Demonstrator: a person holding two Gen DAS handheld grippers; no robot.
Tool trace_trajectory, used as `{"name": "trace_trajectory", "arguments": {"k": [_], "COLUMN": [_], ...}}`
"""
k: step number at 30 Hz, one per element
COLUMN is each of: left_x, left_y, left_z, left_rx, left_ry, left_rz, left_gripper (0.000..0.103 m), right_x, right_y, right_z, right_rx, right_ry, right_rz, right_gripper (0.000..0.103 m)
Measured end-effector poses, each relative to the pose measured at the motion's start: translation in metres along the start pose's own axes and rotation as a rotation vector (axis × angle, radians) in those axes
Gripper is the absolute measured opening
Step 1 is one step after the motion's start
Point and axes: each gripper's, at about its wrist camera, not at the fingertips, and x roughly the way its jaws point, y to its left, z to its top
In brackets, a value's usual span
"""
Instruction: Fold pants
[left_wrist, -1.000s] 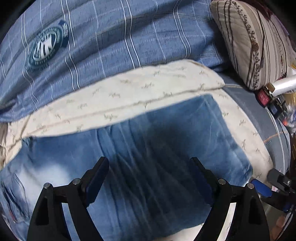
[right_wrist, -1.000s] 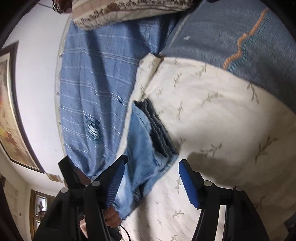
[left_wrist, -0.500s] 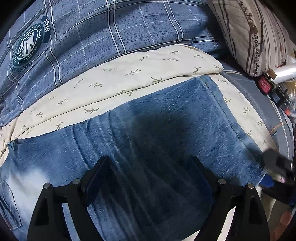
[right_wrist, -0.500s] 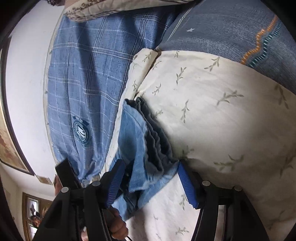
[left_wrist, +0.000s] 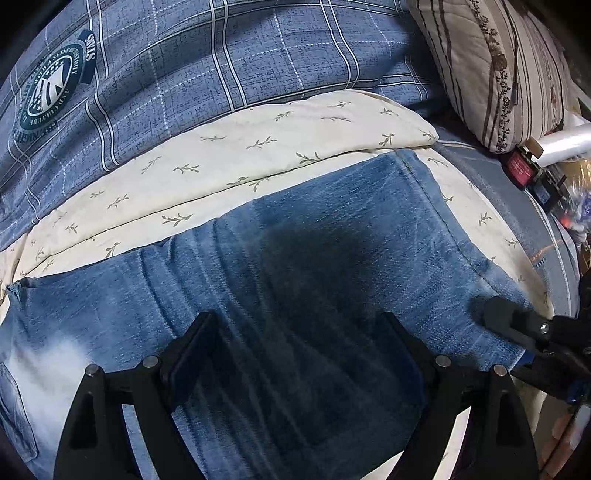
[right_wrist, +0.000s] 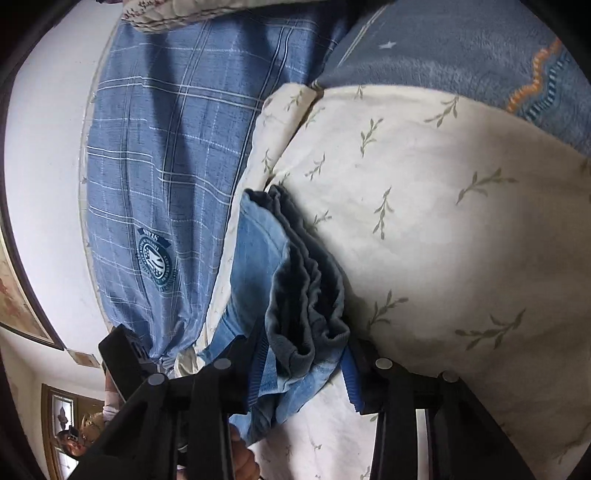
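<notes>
Blue jeans (left_wrist: 314, 266) lie folded lengthwise on a cream leaf-print quilt (left_wrist: 236, 162). My left gripper (left_wrist: 299, 354) is open, low over the middle of the denim, with fabric showing between its jaws. My right gripper (right_wrist: 304, 365) is open with its jaws on either side of the stacked, bunched end of the jeans (right_wrist: 306, 295); the blue pads (right_wrist: 351, 380) stand close to the layers. The right gripper also shows at the right edge of the left wrist view (left_wrist: 532, 332). The left gripper also shows at the lower left of the right wrist view (right_wrist: 122, 362).
A blue plaid cover with a round badge (left_wrist: 51, 92) lies behind the quilt. A striped floral pillow (left_wrist: 498, 66) sits at the back right. Small items and a plastic roll (left_wrist: 535, 166) crowd the right edge. A grey-blue blanket (right_wrist: 461, 55) borders the quilt.
Both grippers have moved in closer to the jeans. The right gripper's jaws have come around the bunched end and narrowed somewhat. The left gripper has lowered over the denim.
</notes>
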Motion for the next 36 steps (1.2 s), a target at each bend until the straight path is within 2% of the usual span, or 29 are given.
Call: {"name": "trace_trajectory", "arguments": {"k": [1, 3, 6, 8, 10, 12, 14, 16, 22, 27, 31, 36], "left_x": [0.000, -0.004, -0.013, -0.012, 0.000, 0.000, -0.005, -0.011, -0.036, -0.058, -0.073, -0.088], "left_y": [0.002, 0.010, 0.025, 0.032, 0.032, 0.028, 0.031, 0.044, 0.108, 0.150, 0.175, 0.202], "left_z": [0.002, 0.008, 0.016, 0.016, 0.011, 0.007, 0.008, 0.007, -0.006, -0.019, -0.025, -0.035], "left_rx": [-0.005, -0.034, -0.094, -0.121, -0.111, -0.088, -0.115, -0.165, -0.287, -0.367, -0.365, -0.382], "left_ry": [0.010, 0.026, 0.011, 0.013, 0.057, 0.036, 0.039, 0.043, 0.032, 0.012, -0.011, -0.044], "left_rz": [-0.014, -0.054, -0.077, -0.066, -0.038, -0.022, -0.063, -0.111, -0.126, -0.175, -0.157, -0.187], "left_gripper": [0.089, 0.089, 0.089, 0.089, 0.089, 0.089, 0.089, 0.089, 0.089, 0.089, 0.089, 0.089], "right_x": [0.001, 0.002, 0.000, -0.004, -0.007, -0.010, -0.013, -0.015, -0.001, 0.024, 0.053, 0.090], "right_y": [-0.001, 0.001, 0.010, 0.015, 0.025, 0.038, 0.051, 0.065, 0.103, 0.133, 0.157, 0.176], "right_z": [0.000, -0.002, -0.004, -0.005, -0.008, -0.013, -0.018, -0.025, -0.054, -0.084, -0.115, -0.149], "right_rx": [-0.010, -0.038, -0.093, -0.120, -0.171, -0.232, -0.289, -0.344, -0.503, -0.625, -0.756, -0.859], "right_ry": [-0.005, -0.013, -0.031, -0.052, -0.075, -0.104, -0.137, -0.163, -0.202, -0.178, -0.148, -0.070], "right_rz": [-0.032, -0.055, -0.091, -0.080, -0.078, -0.074, -0.074, -0.051, -0.024, -0.024, -0.057, -0.073], "right_gripper": [0.022, 0.019, 0.018, 0.018, 0.018, 0.018, 0.018, 0.018, 0.018, 0.018, 0.018, 0.018]}}
